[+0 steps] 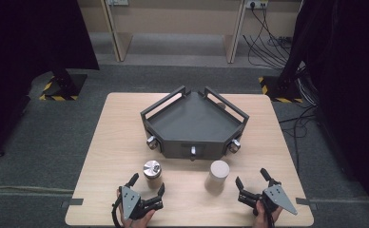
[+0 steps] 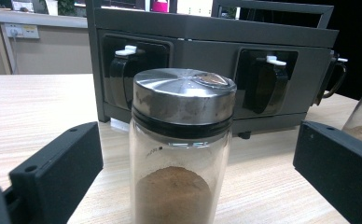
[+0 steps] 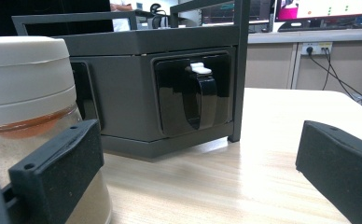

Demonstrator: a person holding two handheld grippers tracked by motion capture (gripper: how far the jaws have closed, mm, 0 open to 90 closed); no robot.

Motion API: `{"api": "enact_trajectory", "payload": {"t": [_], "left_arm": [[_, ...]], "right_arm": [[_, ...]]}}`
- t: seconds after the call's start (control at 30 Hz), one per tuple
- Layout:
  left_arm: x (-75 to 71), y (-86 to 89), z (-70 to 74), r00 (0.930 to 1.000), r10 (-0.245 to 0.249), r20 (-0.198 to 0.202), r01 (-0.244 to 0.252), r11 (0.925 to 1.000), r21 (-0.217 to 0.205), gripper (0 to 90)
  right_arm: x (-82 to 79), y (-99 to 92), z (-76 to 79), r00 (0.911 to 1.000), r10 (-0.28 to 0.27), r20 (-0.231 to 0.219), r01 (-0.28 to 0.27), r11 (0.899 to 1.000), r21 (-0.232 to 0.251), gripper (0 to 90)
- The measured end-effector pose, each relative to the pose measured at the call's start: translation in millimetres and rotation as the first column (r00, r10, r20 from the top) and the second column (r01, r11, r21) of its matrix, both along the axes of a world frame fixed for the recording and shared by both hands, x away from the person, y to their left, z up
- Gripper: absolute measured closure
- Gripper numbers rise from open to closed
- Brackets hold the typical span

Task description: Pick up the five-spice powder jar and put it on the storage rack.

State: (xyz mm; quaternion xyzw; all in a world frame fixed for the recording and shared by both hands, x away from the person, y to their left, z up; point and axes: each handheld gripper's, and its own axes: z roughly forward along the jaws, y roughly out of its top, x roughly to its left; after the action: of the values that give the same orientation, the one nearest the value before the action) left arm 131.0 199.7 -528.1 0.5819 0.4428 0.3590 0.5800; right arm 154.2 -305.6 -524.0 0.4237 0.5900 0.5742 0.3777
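1. The step in hand is judged to be the approach to a grasp: the left gripper (image 1: 147, 186) is lined up on the steel-lidded spice jar (image 1: 152, 172), which stands on the tabletop (image 1: 116, 142) just in front of the dark rack (image 1: 194, 124), off its front-left corner.
2. The left fingers (image 2: 58, 168) are spread wide and hold nothing; in the left gripper view the jar (image 2: 181, 154) is seen upright between them, apart from both.
3. The right gripper (image 1: 253, 183) is likewise wide open and empty. It is set to the right of the cream-lidded jar (image 1: 218, 175), which stands in front of the rack's front-right part.
4. In the right gripper view that jar (image 3: 30, 116) is seen behind the left-hand finger (image 3: 58, 172), not between the two, so this gripper is not yet aligned.
5. The next move is judged to call for a short advance of the left gripper, so that the glass body below the lid is bracketed squarely before the fingers are closed.
6. For the right gripper, a sideways shift toward its jar would be needed first.
7. The base of the steel-lidded jar is cut off in the left gripper view, so its footing cannot be checked there.
8. The jars set in the rack's front recesses (image 1: 192, 150) are hard to make out; only their caps and dark clips (image 2: 123, 74) are visible.
9. The rack's far side is hidden by its own rails.
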Motion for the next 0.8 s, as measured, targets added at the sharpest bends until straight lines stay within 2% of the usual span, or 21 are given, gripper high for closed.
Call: {"api": "enact_trajectory", "payload": {"t": [0.8], "left_arm": [[1.4, -0.9, 1.9, 0.9999, -0.007, -0.007, 0.007, 0.9999, 0.011, 0.7]], "right_arm": [[0.7, -1.1, 0.1, 1.0000, 0.009, -0.001, -0.009, 1.000, 0.000, 0.9]]}}
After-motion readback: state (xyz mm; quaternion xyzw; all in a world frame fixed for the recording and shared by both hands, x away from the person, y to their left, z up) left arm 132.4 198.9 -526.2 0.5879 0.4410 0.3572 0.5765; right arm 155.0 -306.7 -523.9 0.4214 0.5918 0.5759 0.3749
